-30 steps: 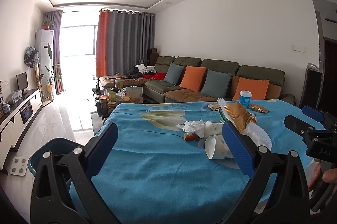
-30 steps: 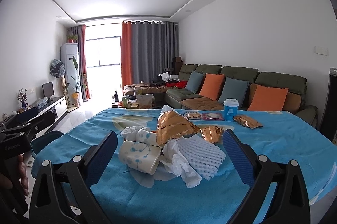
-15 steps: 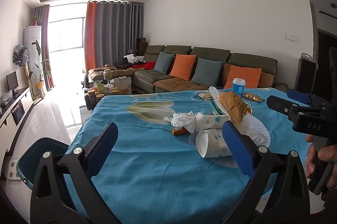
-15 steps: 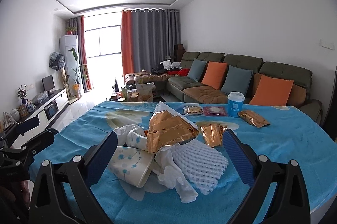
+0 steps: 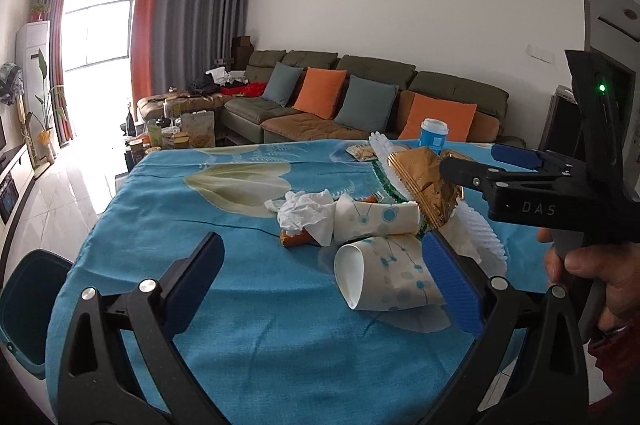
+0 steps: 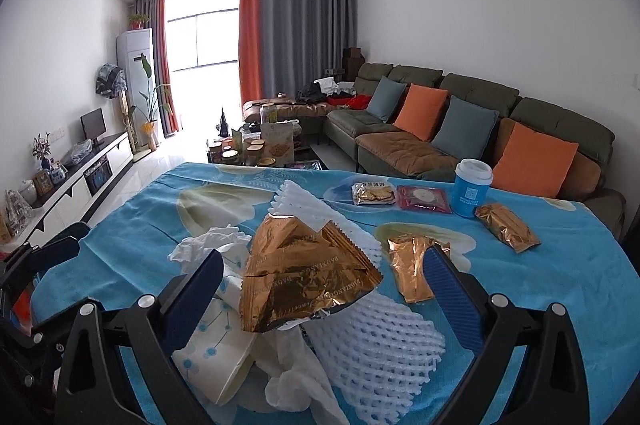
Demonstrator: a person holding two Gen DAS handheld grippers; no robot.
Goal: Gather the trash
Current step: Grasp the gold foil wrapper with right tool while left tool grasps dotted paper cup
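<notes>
White walls enclose a bright window (image 6: pixel 208 41), grey-orange curtains (image 6: pixel 296 37) and a green sofa (image 6: pixel 460 129) with cushions.

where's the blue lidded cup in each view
Left wrist: the blue lidded cup stands at the far table edge, right of centre, behind the big gold wrapper.
Right wrist: upper right, on the cloth beside a small gold packet.
Shared landmark: the orange cushion directly behind it.

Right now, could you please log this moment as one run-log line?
left gripper: open, beside paper cup | right gripper: open, around gold wrapper | nothing held | bin: beside table
</notes>
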